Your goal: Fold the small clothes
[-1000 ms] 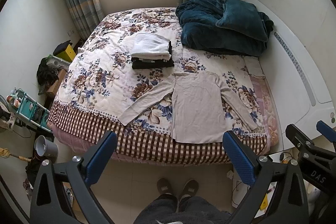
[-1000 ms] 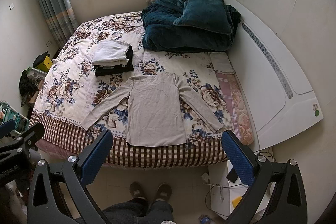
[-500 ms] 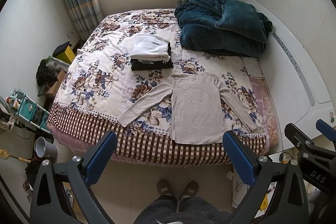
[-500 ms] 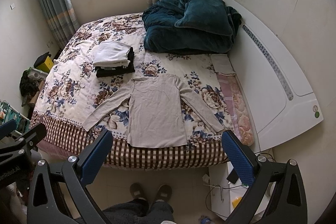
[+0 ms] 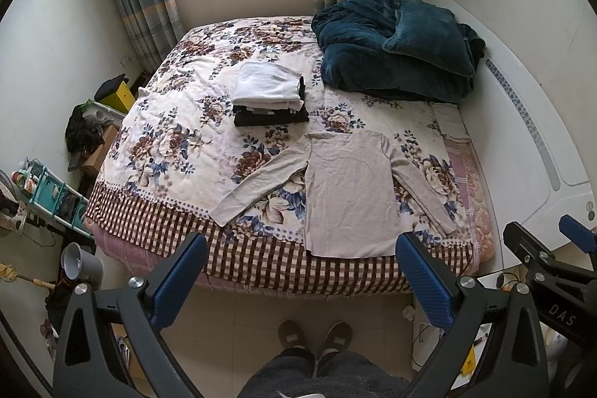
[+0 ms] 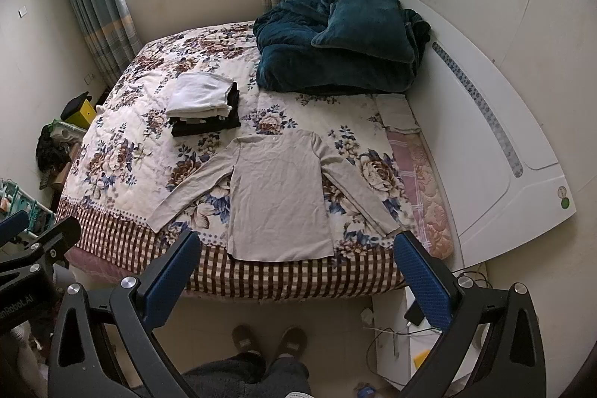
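Observation:
A beige long-sleeved shirt (image 5: 347, 189) lies flat and spread out near the front edge of the bed, sleeves angled outwards; it also shows in the right wrist view (image 6: 278, 196). A stack of folded clothes (image 5: 268, 92), white on top and black below, sits behind it (image 6: 203, 107). My left gripper (image 5: 302, 278) is open and empty, held high above the floor in front of the bed. My right gripper (image 6: 298, 276) is open and empty at the same height, to the right of the left one.
The bed has a floral quilt (image 5: 171, 144) with a checked border. A heap of dark teal blankets (image 5: 399, 62) lies at the back right by the white headboard (image 5: 530, 137). Clutter and a grey bucket (image 5: 80, 265) stand on the floor at the left.
Both grippers have drifted slightly, so the bed sits a little lower in view. Shirt and stack have not moved.

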### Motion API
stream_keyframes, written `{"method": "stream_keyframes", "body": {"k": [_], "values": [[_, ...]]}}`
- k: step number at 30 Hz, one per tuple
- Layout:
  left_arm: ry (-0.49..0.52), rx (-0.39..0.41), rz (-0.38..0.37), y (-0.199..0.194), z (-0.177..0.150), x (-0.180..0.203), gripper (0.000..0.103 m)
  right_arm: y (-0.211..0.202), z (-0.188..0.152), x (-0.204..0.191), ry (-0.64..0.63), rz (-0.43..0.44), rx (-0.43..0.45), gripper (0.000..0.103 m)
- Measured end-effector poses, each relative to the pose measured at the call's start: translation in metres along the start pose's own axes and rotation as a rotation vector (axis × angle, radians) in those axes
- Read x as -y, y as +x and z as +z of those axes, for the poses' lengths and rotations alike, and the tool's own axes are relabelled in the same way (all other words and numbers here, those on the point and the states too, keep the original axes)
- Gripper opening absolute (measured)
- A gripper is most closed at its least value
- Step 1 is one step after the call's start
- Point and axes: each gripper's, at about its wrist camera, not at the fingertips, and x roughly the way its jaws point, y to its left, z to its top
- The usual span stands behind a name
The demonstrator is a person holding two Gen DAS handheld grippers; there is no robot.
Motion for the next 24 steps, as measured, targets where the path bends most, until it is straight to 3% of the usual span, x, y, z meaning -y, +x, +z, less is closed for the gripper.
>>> {"method": "stream_keyframes", "body": {"k": [6,10,15,24], "values": [[-0.012,-0.005,0.009,0.007,0.002,0.001,0.103,0.008,0.001,0.0,-0.001,0.012,-0.014,0.103],[-0.026,0.013,0.057,0.029,0.001,0.005,0.103,0.031,0.003,0.008,0.013,0.008,-0.034,0.103],[-0.056,0.012,0.087,0.081,0.009,0.019,0.103,0.092,0.013,0.034,0.075,0.032,-0.099,0.103],[0.025,-0.036,0.132,0.2,0.04,0.063,0.103,0.239,0.027,0.094,0.233,-0.019,-0.201,0.103]]}}
